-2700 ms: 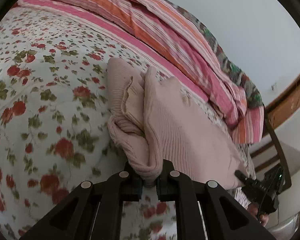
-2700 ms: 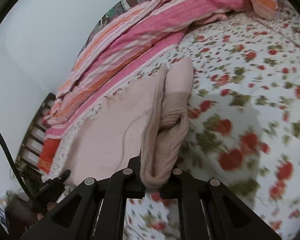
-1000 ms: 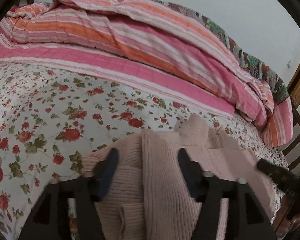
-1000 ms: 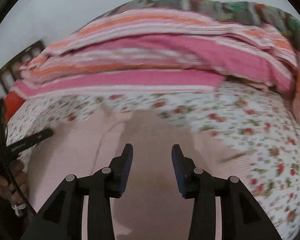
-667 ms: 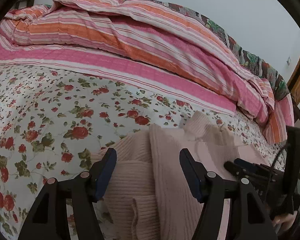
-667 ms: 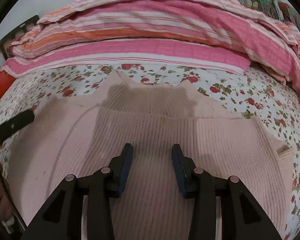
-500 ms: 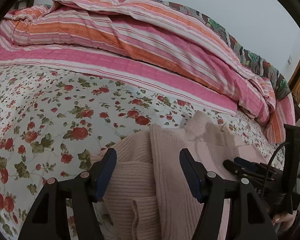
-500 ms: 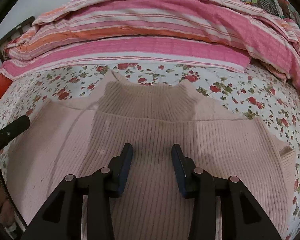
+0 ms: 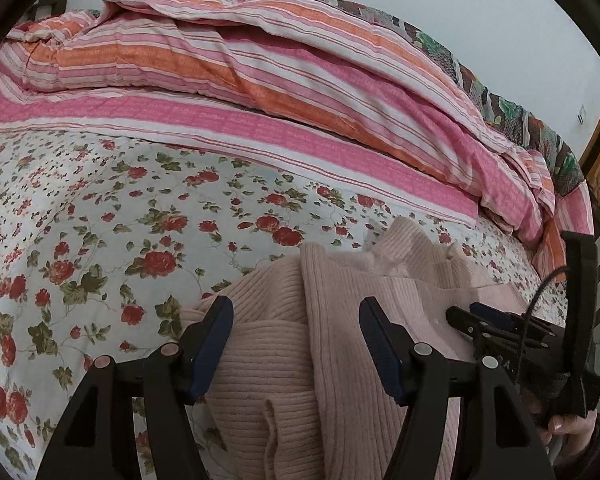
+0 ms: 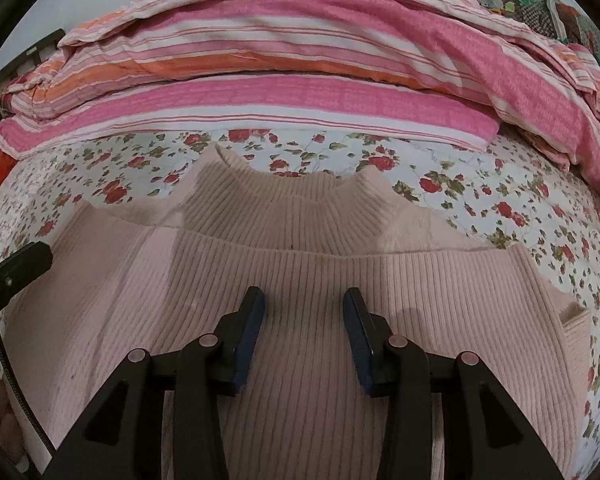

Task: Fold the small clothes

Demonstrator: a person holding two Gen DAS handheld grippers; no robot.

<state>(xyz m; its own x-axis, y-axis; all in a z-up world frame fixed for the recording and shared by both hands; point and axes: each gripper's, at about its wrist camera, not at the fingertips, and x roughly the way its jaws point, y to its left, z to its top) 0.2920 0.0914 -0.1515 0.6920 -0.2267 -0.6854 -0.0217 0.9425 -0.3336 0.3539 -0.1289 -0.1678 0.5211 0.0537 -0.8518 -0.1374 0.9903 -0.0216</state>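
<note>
the pink ribbed sweater (image 10: 300, 280) lies on the floral bedsheet (image 9: 100, 240), its collar pointing toward the striped quilt (image 10: 300, 60) heaped at the far side, its longer spread running left to right across the bed. from the left wrist view a sleeve is folded in over its side. the right gripper (image 10: 304, 304) hangs low over the sweater's middle, fingers apart and holding nothing. the left gripper (image 9: 296, 320) hovers over the folded edge, fingers wide apart too, also empty.

Floral bed (image 9: 100, 216) (pale wall (image 9: 480, 8) behind)
</note>
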